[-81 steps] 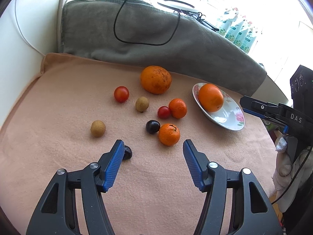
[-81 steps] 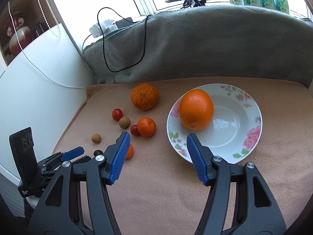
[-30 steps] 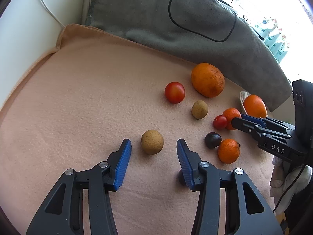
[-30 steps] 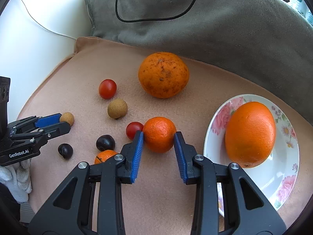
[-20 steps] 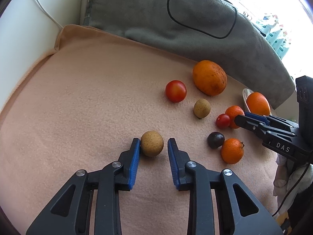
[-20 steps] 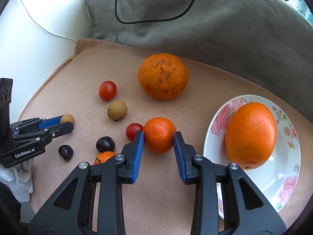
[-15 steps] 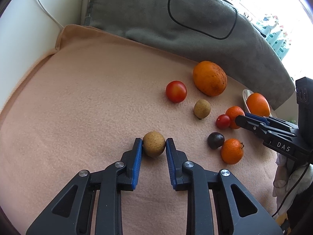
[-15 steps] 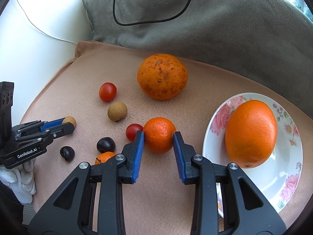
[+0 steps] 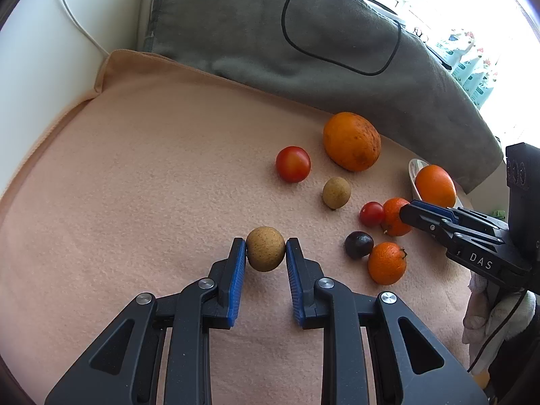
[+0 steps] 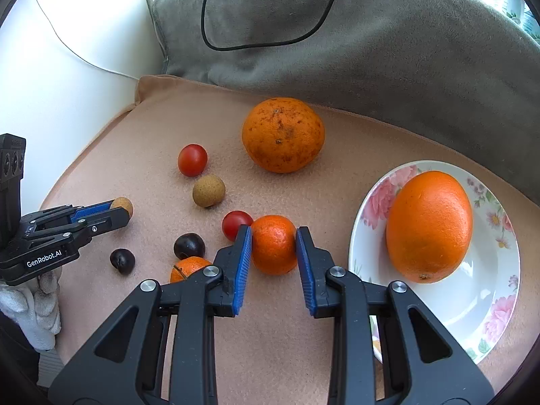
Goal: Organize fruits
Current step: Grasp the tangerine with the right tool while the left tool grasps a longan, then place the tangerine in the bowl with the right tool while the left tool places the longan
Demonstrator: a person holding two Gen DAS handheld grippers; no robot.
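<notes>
My left gripper [image 9: 265, 248] is shut on a small brown longan [image 9: 265, 248] at its fingertips, on the peach cloth [image 9: 135, 202]. My right gripper [image 10: 274, 236] is shut on a small mandarin [image 10: 274, 249] beside a cherry tomato [image 10: 236, 223]. A floral plate [image 10: 486, 317] to the right holds a large orange [image 10: 428, 226]. Loose on the cloth are a big speckled orange [image 10: 282, 134], a second tomato [image 10: 192, 159], a second longan [image 10: 208, 190], two dark plums [image 10: 189, 245] [image 10: 122, 260] and another mandarin [image 10: 189, 267].
A grey blanket [image 10: 371, 44] with a black cable [image 10: 236, 45] on it lies along the back of the cloth. A white wall [image 10: 67, 77] borders the left side. Bottles [image 9: 470, 67] stand by the bright window at the far right.
Both grippers moved in from above and closed: the left onto the longan, the right onto the mandarin. Both fruits now sit a little higher between the pads.
</notes>
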